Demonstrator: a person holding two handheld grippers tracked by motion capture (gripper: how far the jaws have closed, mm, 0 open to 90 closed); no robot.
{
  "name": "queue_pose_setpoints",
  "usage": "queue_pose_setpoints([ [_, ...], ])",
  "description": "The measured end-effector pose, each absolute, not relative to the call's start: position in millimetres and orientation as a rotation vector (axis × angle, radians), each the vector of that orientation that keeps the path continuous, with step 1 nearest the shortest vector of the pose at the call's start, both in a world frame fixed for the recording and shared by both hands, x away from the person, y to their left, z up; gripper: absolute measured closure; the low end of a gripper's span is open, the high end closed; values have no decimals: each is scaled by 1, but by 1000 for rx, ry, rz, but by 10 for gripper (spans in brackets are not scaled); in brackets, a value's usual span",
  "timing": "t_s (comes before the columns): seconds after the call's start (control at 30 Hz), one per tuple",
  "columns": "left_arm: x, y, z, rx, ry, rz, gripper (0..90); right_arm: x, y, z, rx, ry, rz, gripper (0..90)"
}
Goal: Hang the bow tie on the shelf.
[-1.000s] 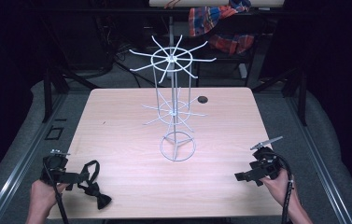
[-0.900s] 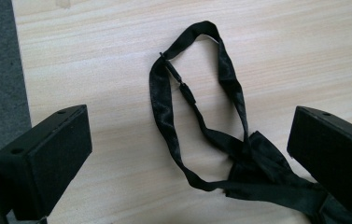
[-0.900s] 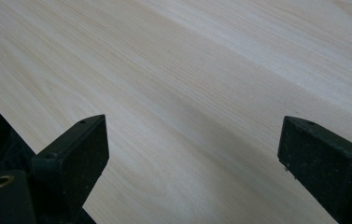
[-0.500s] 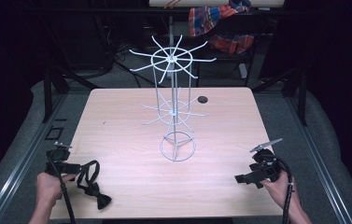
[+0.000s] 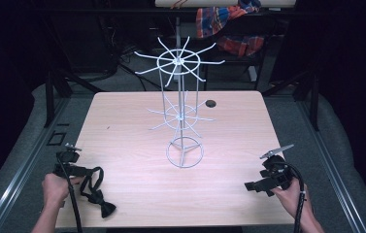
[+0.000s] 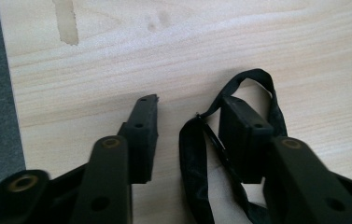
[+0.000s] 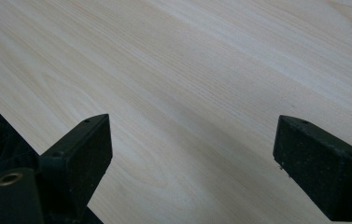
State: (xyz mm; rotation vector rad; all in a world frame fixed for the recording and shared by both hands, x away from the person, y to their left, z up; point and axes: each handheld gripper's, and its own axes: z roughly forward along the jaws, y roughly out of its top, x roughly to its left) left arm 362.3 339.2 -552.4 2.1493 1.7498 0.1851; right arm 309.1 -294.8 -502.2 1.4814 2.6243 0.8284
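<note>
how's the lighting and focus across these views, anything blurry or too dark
High view: table evenly lit, surroundings nearly black, wire rack thin but readable. Left gripper view: near jaws soft, strap sharper. Right gripper view: wood grain clear, jaws cast faint shadows.

Small black disc [image 5: 211, 103] beside cluttered chair [image 5: 234, 29]

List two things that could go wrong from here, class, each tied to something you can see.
1. The left gripper is open with one jaw inside the strap loop of the bow tie. Closing may pinch only one layer, or lifting may snag the loop.
2. The bow tie lies near the table front edge; a nudge could push it off.
</note>
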Motion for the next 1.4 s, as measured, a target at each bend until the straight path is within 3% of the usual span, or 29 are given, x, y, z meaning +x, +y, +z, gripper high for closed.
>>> queue_pose_setpoints([
  [0.27, 357, 330, -552, 2225, 1706, 215, 859, 307, -293, -500, 1459, 2641, 827, 114],
  [1.4, 334, 327, -503, 2107, 1541, 419, 871, 308, -294, -501, 1462, 2646, 822, 114],
])
